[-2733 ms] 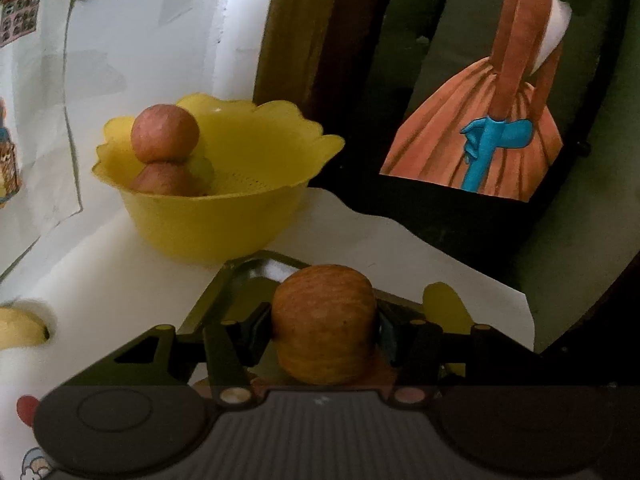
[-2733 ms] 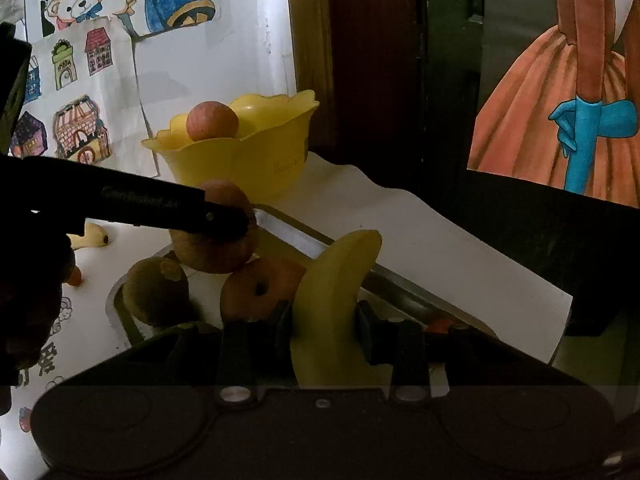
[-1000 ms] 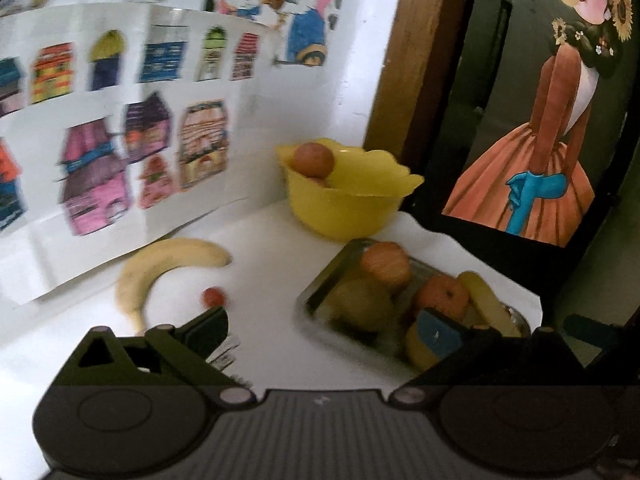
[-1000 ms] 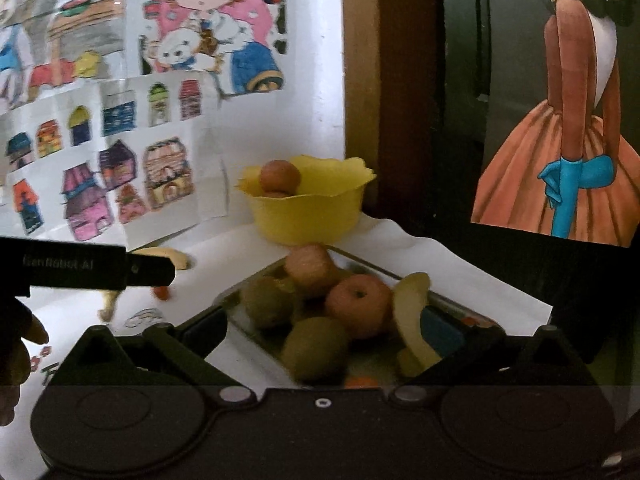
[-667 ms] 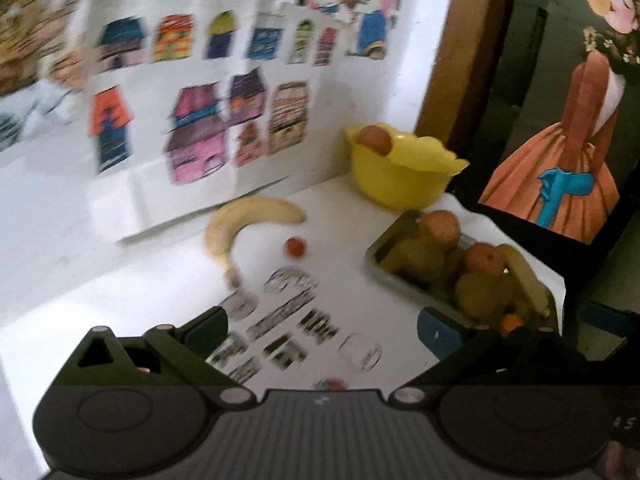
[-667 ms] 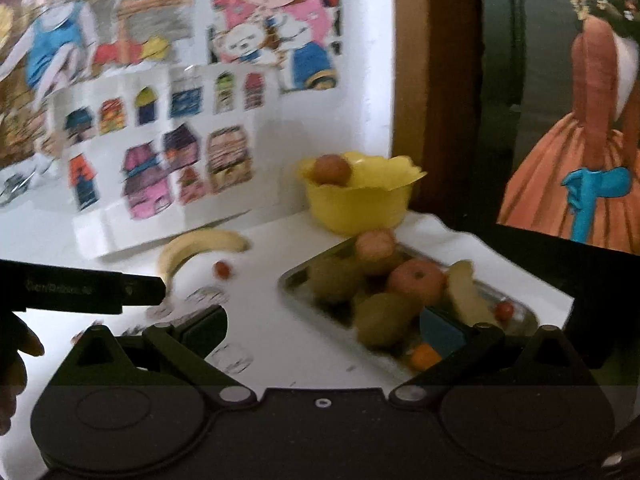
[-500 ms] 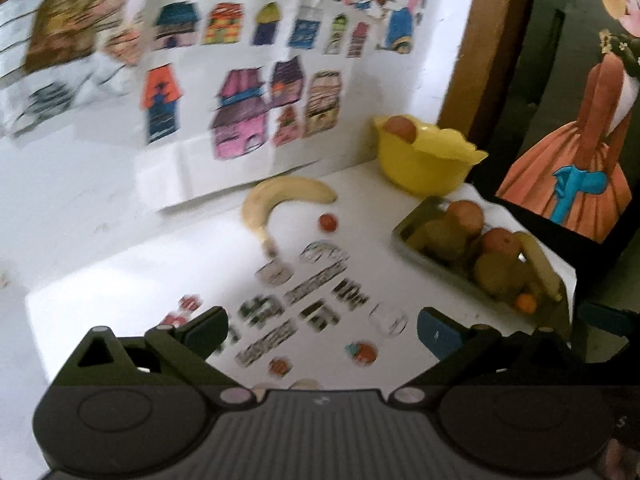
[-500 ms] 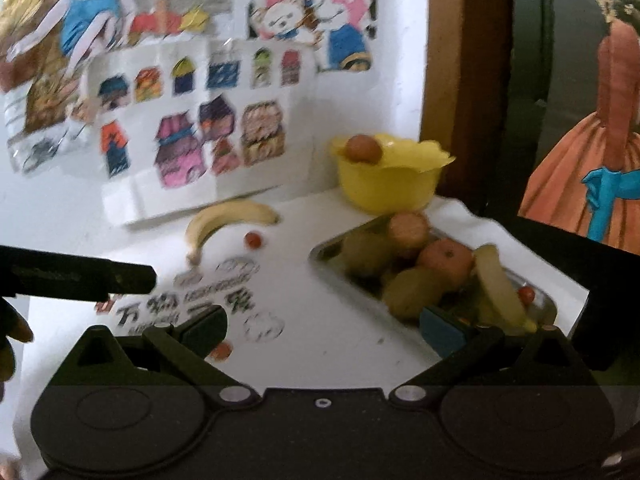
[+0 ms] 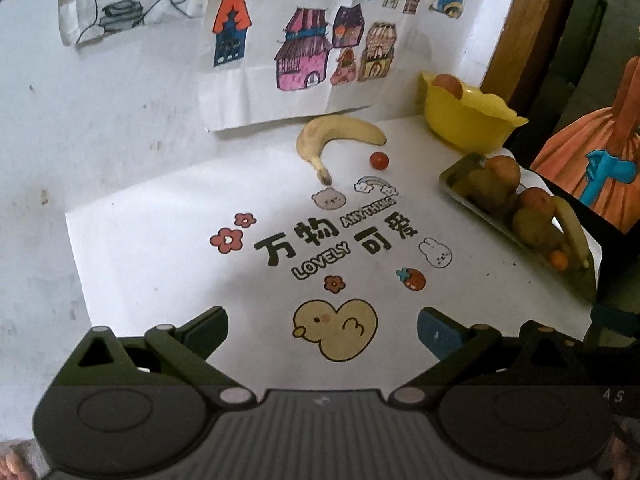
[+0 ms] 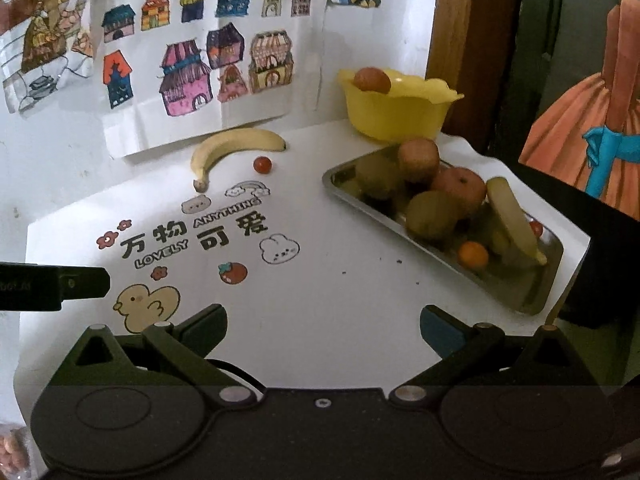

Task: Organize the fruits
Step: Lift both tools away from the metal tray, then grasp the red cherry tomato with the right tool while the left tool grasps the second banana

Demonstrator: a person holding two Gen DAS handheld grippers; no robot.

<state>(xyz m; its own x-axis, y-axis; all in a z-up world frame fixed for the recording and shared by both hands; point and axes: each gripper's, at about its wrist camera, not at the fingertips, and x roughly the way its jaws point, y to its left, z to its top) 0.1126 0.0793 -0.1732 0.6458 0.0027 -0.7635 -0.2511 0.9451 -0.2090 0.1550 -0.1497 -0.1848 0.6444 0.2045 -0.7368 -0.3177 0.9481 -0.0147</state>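
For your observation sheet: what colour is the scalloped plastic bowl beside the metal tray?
Yellow; the scalloped plastic bowl shows best in the right wrist view.

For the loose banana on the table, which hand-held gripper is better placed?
Probably left. The banana lies nearly straight ahead of the open left hand-held gripper; from the right one, also open, it sits off to the left.

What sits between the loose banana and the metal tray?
Only the small red tomato, beside the banana; toward the metal tray the white mat is bare, clearest in the right wrist view.

Left gripper (image 9: 322,330), right gripper (image 10: 323,326): agape, empty.
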